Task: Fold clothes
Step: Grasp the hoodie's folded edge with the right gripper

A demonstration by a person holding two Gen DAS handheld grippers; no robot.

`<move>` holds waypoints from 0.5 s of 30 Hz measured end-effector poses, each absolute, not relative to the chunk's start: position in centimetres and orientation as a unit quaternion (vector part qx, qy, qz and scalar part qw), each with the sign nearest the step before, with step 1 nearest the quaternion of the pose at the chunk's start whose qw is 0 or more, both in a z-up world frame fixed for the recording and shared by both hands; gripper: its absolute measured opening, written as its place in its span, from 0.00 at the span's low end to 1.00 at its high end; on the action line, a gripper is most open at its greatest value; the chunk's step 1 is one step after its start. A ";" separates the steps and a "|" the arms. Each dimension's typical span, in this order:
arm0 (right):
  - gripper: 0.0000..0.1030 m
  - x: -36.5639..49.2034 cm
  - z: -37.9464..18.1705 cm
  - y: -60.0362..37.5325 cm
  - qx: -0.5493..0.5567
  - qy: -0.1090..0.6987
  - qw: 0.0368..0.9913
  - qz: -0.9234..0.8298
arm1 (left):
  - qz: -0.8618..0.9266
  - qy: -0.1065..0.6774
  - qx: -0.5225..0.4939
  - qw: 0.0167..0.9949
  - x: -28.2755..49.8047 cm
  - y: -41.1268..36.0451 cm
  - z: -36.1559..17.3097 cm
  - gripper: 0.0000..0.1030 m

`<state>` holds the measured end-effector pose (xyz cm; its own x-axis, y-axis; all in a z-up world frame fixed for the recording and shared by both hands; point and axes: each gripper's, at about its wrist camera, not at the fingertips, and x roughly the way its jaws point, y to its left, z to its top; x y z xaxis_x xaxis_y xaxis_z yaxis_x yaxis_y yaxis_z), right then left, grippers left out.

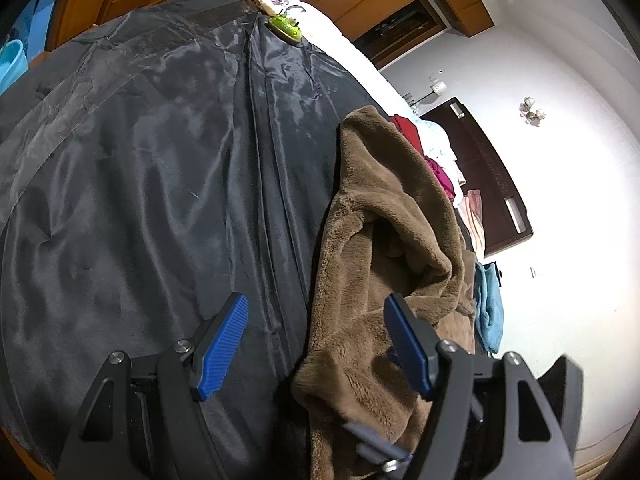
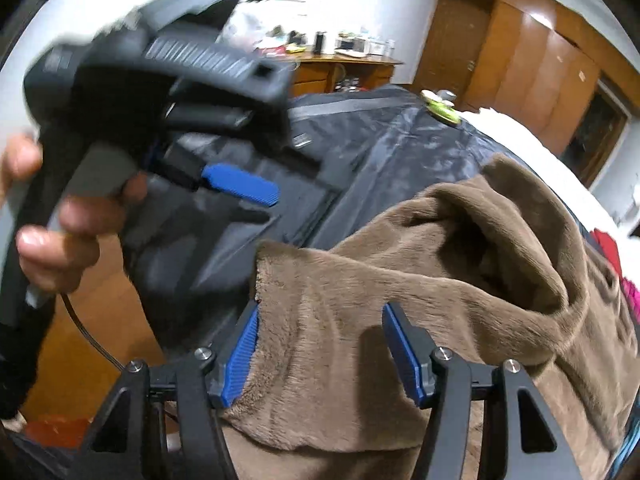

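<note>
Both tools released: left tool point(image 1: 316, 344) spread above the dark bed cover point(image 1: 140, 184), right tool point(image 2: 320, 350) straddling the brown fleece garment point(image 2: 400, 300), pads unpressed. Garment heaped just ahead, rightward of left tool.

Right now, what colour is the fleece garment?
Plain brown fleece garment; right wrist view shows it best.

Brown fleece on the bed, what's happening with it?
A person with a handheld gripper in each hand is folding a brown fleece garment that lies rumpled on a dark satin bedspread. The right gripper straddles the garment's near edge with its jaws apart, not pinching. The left gripper is open too, at the garment's left edge. No fold is made yet.
</note>
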<state>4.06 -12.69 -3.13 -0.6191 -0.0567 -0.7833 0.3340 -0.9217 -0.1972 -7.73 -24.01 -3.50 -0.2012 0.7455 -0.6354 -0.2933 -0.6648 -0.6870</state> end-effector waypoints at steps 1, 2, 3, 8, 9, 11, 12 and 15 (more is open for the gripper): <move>0.61 4.0 -3.6 -13.3 0.425 0.176 0.114 -0.881 | 0.745 -0.214 -0.526 0.349 -7.7 -24.1 -3.5 0.72; 0.60 4.1 -3.8 -13.6 0.424 0.182 0.120 -0.879 | 0.745 -0.214 -0.526 0.349 -7.7 -24.1 -3.4 0.72; 0.58 4.2 -3.9 -13.9 0.422 0.186 0.125 -0.878 | 0.746 -0.215 -0.525 0.349 -7.6 -24.2 -3.3 0.72; 0.27 4.5 -3.3 -12.8 0.424 0.155 0.147 -0.880 | 0.747 -0.216 -0.526 0.345 -7.9 -24.2 -3.2 0.73; 0.24 4.7 -2.8 -12.1 0.424 0.134 0.151 -0.883 | 0.747 -0.215 -0.526 0.346 -7.9 -24.1 -3.1 0.73; 0.21 5.2 -1.6 -10.2 0.419 0.091 0.156 -0.890 | 0.746 -0.212 -0.525 0.350 -7.8 -23.8 -3.0 0.73; 0.21 5.7 -1.0 -9.3 0.413 0.075 0.154 -0.894 | 0.746 -0.210 -0.524 0.353 -7.8 -23.5 -2.8 0.73; 0.20 7.3 0.9 -6.1 0.396 0.033 0.140 -0.907 | 0.746 -0.201 -0.522 0.362 -7.9 -22.4 -2.3 0.73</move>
<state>7.29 -6.15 0.88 -0.6472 -0.2280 -0.7274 0.2799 -0.9586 0.0515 -7.86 -22.42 -2.33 -0.1925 0.7493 -0.6337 -0.3296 -0.6576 -0.6774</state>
